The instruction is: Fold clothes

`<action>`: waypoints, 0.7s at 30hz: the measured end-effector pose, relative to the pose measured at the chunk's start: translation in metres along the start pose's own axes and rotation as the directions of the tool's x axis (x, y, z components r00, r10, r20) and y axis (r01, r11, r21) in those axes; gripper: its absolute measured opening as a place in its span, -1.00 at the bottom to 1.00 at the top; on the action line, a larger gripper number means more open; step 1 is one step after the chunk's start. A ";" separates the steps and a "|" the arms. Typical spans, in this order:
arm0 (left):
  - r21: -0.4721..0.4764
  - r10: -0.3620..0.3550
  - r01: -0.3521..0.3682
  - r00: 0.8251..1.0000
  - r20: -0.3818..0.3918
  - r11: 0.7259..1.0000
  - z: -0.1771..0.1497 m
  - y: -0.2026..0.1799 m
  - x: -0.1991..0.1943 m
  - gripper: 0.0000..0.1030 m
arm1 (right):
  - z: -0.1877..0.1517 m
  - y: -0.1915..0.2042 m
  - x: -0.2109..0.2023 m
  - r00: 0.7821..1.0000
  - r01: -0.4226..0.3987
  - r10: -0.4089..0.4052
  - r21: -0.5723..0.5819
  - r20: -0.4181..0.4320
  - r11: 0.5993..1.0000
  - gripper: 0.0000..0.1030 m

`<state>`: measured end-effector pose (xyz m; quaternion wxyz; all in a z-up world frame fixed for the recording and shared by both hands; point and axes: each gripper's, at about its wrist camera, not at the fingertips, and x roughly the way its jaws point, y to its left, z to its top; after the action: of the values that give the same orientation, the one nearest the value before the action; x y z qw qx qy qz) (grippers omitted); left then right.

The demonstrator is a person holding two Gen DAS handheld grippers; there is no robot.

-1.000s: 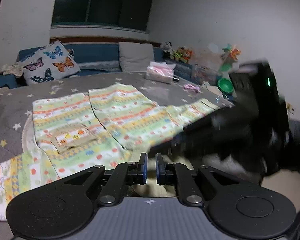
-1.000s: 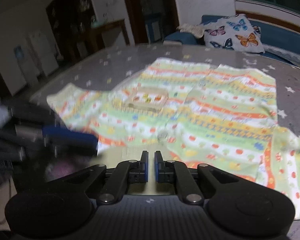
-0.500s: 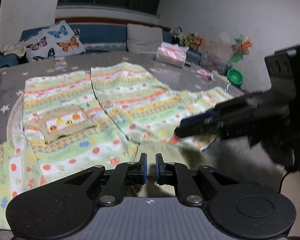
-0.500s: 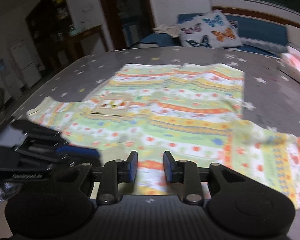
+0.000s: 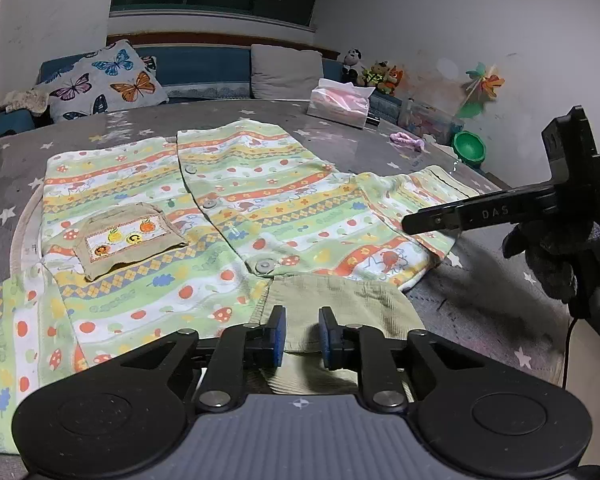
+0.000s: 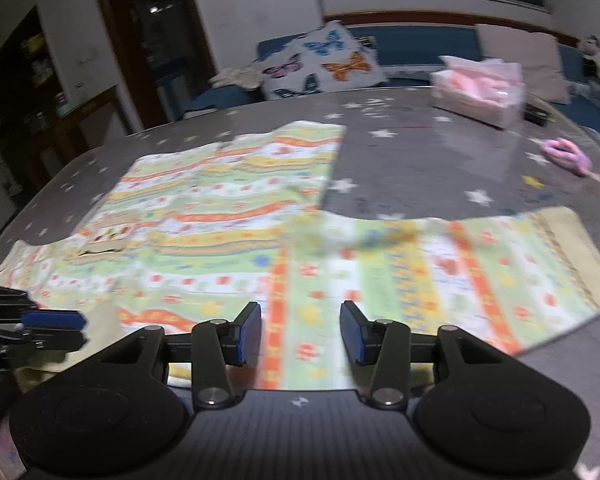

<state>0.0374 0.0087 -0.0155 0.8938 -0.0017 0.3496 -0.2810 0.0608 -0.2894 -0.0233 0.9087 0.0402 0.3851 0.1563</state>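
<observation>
A child's striped shirt (image 5: 260,200) in green, orange and yellow lies spread face up on the grey star-print table (image 5: 340,144), with a khaki pocket (image 5: 128,240) at the left. My left gripper (image 5: 302,336) hangs over the khaki collar (image 5: 340,304). Its jaws are opening, a small gap apart, and the collar lies flat between them with no pad pressing on it. My right gripper (image 6: 300,332) is opening wide above the shirt's right sleeve (image 6: 460,272), gripping nothing. The left wrist view shows the right gripper (image 5: 432,222) side-on over that sleeve.
A pink tissue pack (image 5: 339,104) and a small pink object (image 5: 407,140) lie on the table's far right. A green bowl (image 5: 469,148) and toys stand by the right wall. A butterfly pillow (image 5: 104,80) rests on the blue sofa behind. The table's near edge is beside the collar.
Both grippers were shut at the collar and have opened. The right one swung away to the right, over the sleeve. The collar now lies flat on the table.
</observation>
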 end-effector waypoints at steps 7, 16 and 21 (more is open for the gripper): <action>0.019 -0.001 0.001 1.000 -0.003 1.000 0.000 -0.006 0.000 -0.32 | -0.006 -0.046 -0.016 0.991 0.121 -0.124 0.086 0.041 0.989 0.03; 0.035 0.006 -0.006 1.000 -0.004 0.999 0.001 -0.013 0.001 -0.07 | -0.007 -0.109 -0.030 0.958 0.262 -0.279 0.199 0.063 0.944 0.16; 0.042 0.024 -0.024 1.000 0.003 0.999 0.002 -0.016 -0.002 0.10 | -0.003 -0.132 -0.033 0.938 0.316 -0.341 0.247 0.066 0.916 0.24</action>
<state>0.0296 -0.0045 -0.0093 0.8973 0.0209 0.3426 -0.2776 0.0704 -0.4252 -0.0287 0.9303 0.0895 0.3527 -0.0472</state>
